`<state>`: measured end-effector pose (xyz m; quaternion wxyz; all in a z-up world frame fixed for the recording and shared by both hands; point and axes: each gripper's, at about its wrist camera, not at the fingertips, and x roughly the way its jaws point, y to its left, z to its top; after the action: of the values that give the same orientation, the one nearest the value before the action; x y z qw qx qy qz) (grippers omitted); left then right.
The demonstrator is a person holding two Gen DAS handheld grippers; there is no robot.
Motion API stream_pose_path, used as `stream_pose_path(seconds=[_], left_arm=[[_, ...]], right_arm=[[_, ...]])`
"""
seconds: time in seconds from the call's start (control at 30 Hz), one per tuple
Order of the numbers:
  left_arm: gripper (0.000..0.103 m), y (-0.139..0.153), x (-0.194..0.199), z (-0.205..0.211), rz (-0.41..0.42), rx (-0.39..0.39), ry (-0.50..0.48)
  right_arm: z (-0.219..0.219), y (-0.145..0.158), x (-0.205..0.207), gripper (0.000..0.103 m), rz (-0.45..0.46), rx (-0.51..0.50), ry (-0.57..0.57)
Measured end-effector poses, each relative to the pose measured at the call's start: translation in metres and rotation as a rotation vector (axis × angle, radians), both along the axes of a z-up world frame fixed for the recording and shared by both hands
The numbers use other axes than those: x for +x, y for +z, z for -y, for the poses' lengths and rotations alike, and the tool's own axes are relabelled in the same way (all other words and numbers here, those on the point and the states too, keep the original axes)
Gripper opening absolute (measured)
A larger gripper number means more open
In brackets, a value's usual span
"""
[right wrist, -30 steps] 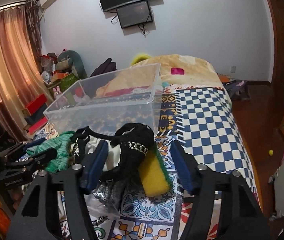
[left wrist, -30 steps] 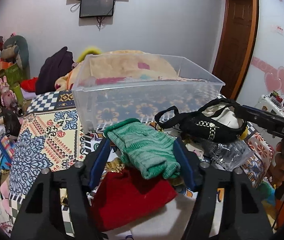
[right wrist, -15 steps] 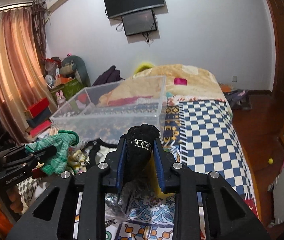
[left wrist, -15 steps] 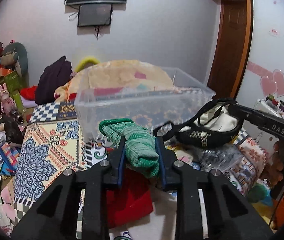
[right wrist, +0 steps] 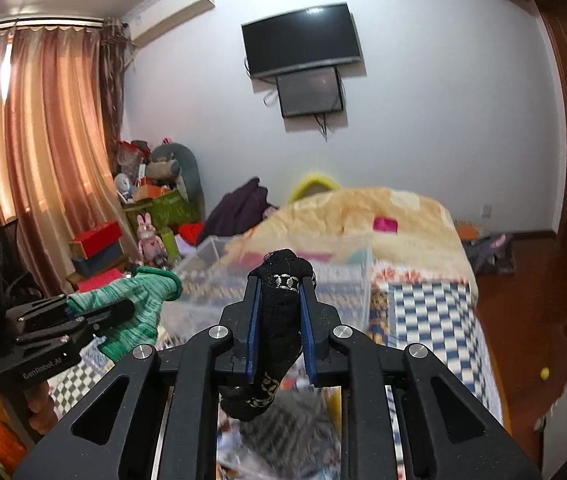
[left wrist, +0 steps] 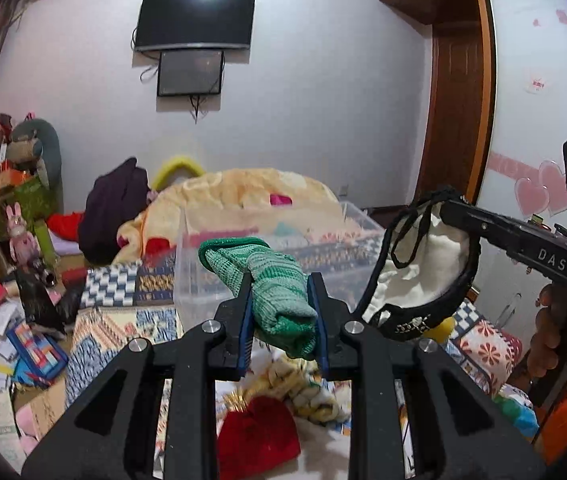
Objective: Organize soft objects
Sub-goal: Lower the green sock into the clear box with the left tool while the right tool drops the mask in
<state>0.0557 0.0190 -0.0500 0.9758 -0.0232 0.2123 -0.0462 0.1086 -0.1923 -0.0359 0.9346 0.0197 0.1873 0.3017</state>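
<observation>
My left gripper (left wrist: 279, 292) is shut on a green knitted sock (left wrist: 271, 280) and holds it up in the air in front of the clear plastic bin (left wrist: 203, 280). The sock also shows in the right wrist view (right wrist: 139, 304). My right gripper (right wrist: 279, 288) is shut on a black studded cloth item with a white lining (right wrist: 279, 308); in the left wrist view it hangs open from that gripper (left wrist: 423, 280). The clear bin (right wrist: 347, 272) stands on the bed beyond both grippers.
A red knit hat (left wrist: 257, 436) and a yellow-white plush piece (left wrist: 303, 392) lie on the patterned bedspread (left wrist: 115, 332) below the left gripper. A beige blanket (right wrist: 363, 216) is heaped behind the bin. Toys and boxes (right wrist: 151, 208) crowd the left side.
Both grippers closed on their items a second ago and have since lifted them off the bed; the bin now sits lower and farther in both views.
</observation>
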Motion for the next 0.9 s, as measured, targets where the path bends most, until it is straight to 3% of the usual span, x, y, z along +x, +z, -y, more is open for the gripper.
stream_pose_path(seconds=[0.2,0.4,0.57,0.9], left_arm=[[0.025,0.015,0.017,-0.004,0.028,0.012,0.008],[0.025,0.013,0.048,-0.008,0.007,0.024,0.027],[0.025,0.002,0.077,-0.013,-0.059,0.026,0.031],[0.025,-0.026,0.115,-0.008,-0.177,0.065,0.011]], right_arm=[[-0.009,0.019,0.013,0.015,0.057,0.024,-0.009],[-0.02,0.023,0.03,0.015,0.076,0.029,-0.046],[-0.03,0.01,0.044,0.015,0.06,-0.041,-0.068],[-0.035,-0.034,0.071,0.015,-0.059,-0.161,-0.067]])
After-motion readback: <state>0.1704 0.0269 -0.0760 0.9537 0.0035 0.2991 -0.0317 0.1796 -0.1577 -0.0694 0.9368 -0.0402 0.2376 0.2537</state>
